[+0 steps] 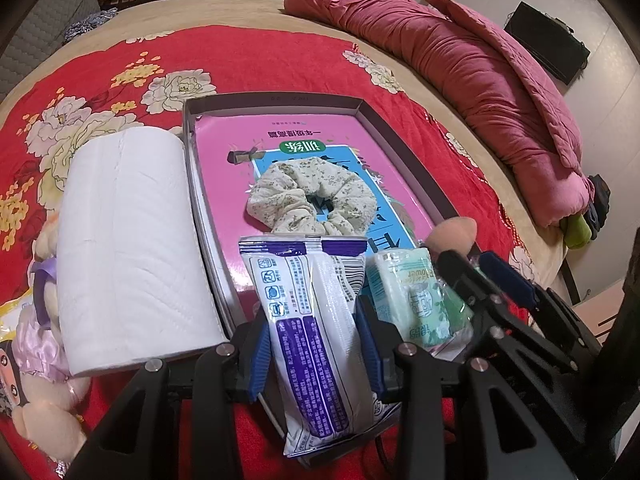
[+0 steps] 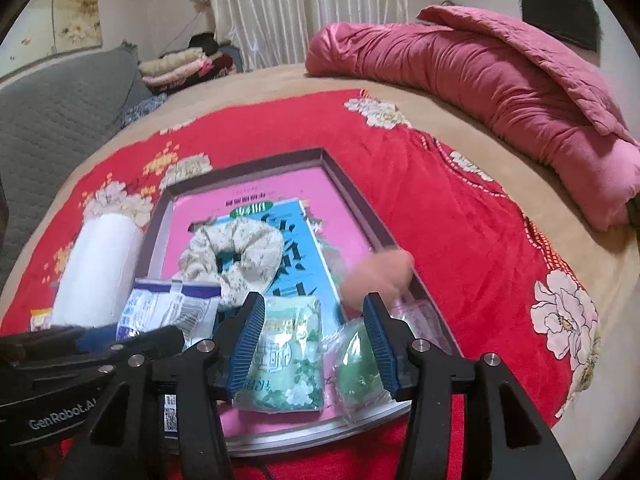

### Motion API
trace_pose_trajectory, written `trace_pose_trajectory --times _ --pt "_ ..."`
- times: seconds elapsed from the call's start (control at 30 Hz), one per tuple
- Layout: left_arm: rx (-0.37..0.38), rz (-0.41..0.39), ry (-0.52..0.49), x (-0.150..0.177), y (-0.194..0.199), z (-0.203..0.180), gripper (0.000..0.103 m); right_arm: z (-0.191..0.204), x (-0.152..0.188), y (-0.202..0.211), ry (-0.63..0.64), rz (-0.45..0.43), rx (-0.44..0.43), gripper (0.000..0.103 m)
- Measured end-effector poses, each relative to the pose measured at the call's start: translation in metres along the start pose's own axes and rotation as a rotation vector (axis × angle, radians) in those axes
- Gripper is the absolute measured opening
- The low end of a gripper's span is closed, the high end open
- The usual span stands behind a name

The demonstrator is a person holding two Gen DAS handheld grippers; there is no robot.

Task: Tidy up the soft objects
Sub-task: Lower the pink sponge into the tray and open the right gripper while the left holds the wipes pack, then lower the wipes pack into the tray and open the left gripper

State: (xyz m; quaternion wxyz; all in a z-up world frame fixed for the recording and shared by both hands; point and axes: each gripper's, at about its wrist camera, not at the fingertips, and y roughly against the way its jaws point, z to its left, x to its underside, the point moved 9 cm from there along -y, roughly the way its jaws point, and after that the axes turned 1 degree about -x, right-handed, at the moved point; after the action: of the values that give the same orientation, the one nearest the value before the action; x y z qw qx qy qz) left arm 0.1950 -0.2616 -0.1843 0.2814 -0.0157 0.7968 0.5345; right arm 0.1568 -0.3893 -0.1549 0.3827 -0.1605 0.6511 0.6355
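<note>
Left jaws clamp a crinkly white-and-purple packet (image 1: 316, 332); right jaws stand apart over a glossy green sachet (image 2: 284, 356).

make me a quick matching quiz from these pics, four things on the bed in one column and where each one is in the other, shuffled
Things:
1. paper towel roll
2. scrunchie
3. white and purple packet
4. pink quilt

Places:
A. between the pads of the left hand-held gripper
B. bunched along the far edge of the bed
C. lying on the red floral cover, outside the box, to its left
D. inside the box, on top of the pink and blue book

Pairs: 1-C, 2-D, 3-A, 4-B
</note>
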Motion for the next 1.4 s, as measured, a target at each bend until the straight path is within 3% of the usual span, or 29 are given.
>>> trace_pose_trajectory --times 0.3,0.4,0.53,1.4 --pt "0.011 0.007 -0.016 -0.004 -0.005 -0.013 0.040 -0.025 -0.014 0.019 -0.098 -0.111 0.054 0.060" --pt "0.011 0.007 -0.045 -0.005 -0.009 -0.023 0.040 -0.030 -0.013 0.018 -0.118 -0.103 0.061 0.061" --pt "0.017 0.012 -0.056 -0.004 -0.012 -0.028 0.040 -0.032 -0.012 0.017 -0.118 -0.105 0.072 0.070" --pt "0.067 0.028 -0.008 -0.002 -0.011 -0.023 0.043 -0.044 -0.009 0.019 -0.162 -0.115 0.100 0.075"
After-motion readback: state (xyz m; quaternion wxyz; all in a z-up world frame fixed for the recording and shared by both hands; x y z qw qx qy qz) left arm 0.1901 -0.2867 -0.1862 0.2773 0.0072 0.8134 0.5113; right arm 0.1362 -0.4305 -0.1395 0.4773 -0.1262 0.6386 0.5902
